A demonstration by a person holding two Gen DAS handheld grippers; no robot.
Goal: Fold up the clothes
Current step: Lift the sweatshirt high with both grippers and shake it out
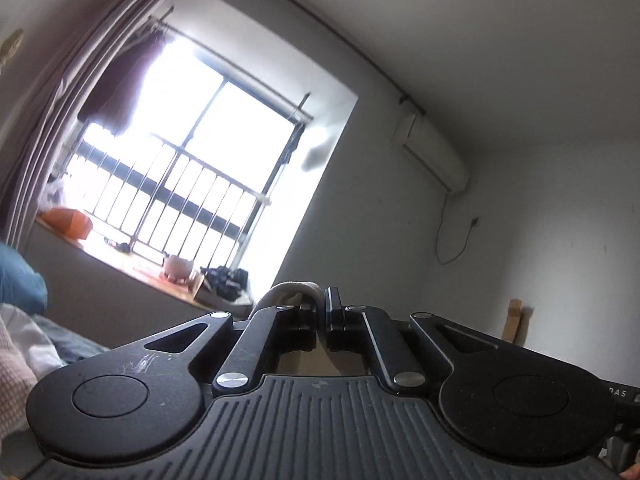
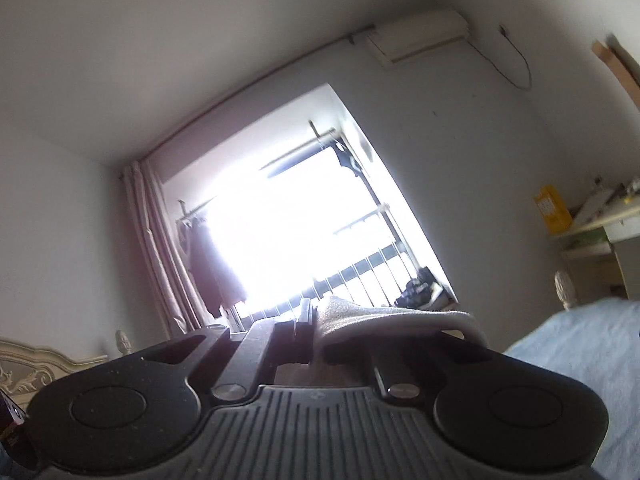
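The left gripper [image 1: 319, 300] is clamped on a fold of pale cloth [image 1: 290, 289] that loops over its fingertips. The right gripper [image 2: 314, 314] likewise pinches the pale cloth, draped rightward over its far finger. Beyond both stands a bright barred window [image 1: 192, 168], with a blue bedcover [image 2: 580, 352] at near right.

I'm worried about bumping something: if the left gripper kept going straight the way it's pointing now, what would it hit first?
Probably nothing close. The left gripper, shut on pale cloth, points toward the wall beside the window. Depth is unclear.
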